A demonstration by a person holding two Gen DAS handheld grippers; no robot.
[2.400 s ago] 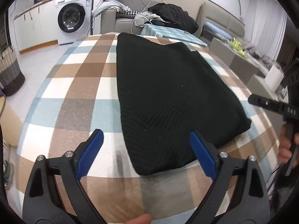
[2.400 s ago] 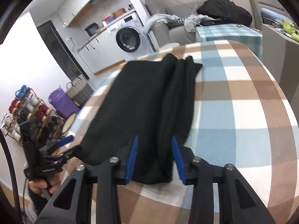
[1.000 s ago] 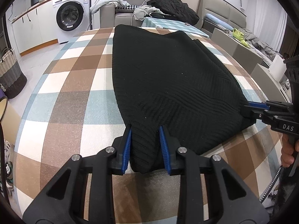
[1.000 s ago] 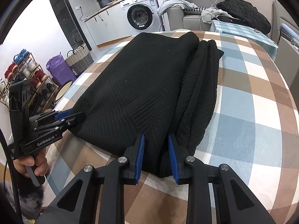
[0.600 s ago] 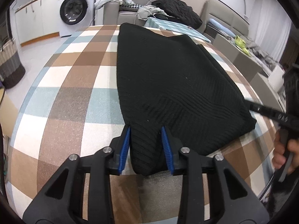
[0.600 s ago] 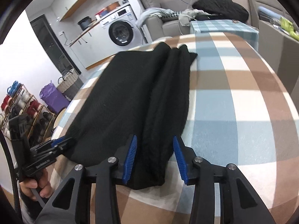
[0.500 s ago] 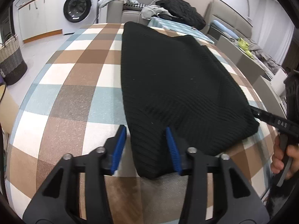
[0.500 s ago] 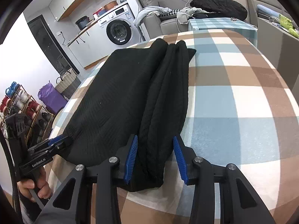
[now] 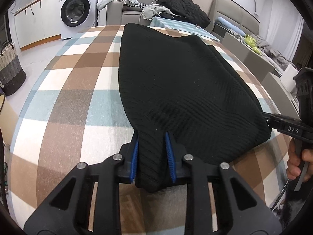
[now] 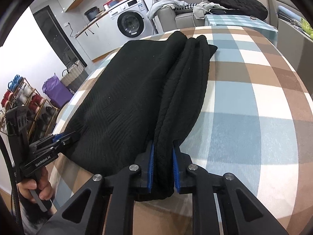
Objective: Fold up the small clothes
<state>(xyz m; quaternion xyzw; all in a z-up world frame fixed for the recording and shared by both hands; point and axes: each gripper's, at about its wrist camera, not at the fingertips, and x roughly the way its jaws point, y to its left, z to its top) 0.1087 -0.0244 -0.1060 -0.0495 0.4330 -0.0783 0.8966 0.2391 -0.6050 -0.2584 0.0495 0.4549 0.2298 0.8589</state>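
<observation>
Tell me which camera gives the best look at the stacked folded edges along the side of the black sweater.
The right wrist view: the black sweater shows its layered folds running along its right side up from the right gripper. The left wrist view shows mostly the flat top, with only a thin strip of those layers at the far right edge.

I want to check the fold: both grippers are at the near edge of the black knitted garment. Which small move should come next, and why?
Probably lift both corners together and carry them toward the far edge. The left gripper and right gripper have just closed on the black knitted garment, which lies flat on the checked tablecloth.
</observation>
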